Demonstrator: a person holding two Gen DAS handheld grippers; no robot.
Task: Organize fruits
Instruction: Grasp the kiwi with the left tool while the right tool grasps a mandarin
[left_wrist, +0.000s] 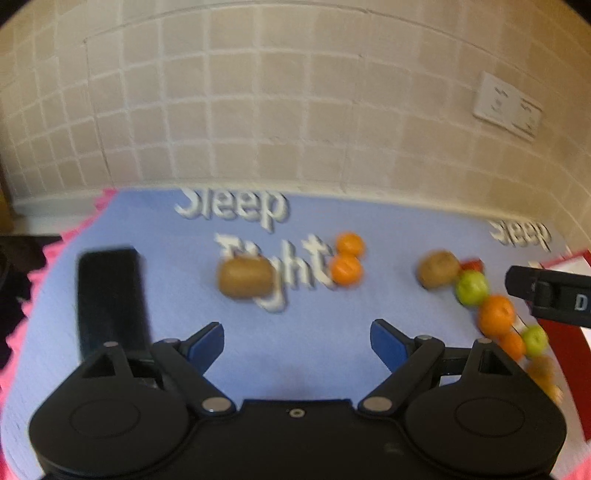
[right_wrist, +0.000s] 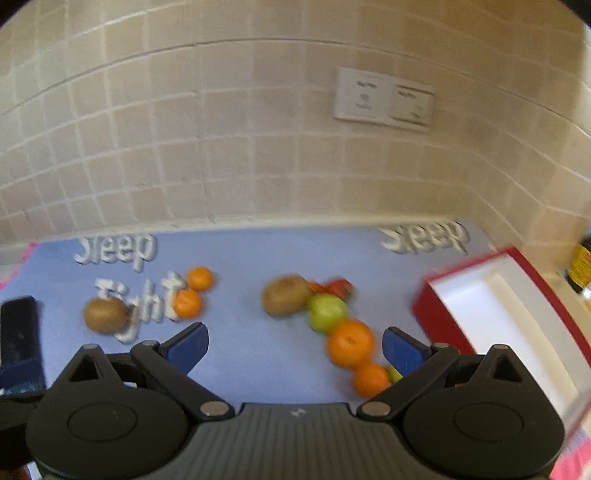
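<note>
Fruits lie on a blue "Sleep Tight" cloth. A brown kiwi and two small oranges sit mid-cloth. At the right a second kiwi, a green apple, oranges and another green apple form a line. In the right wrist view that line shows as kiwi, green apple, and oranges. My left gripper is open and empty above the cloth. My right gripper is open and empty, close to the oranges.
A red box with white inside stands at the right. A black rectangular object lies on the cloth's left. A tiled wall with sockets is behind. The pink cloth edge is on the left.
</note>
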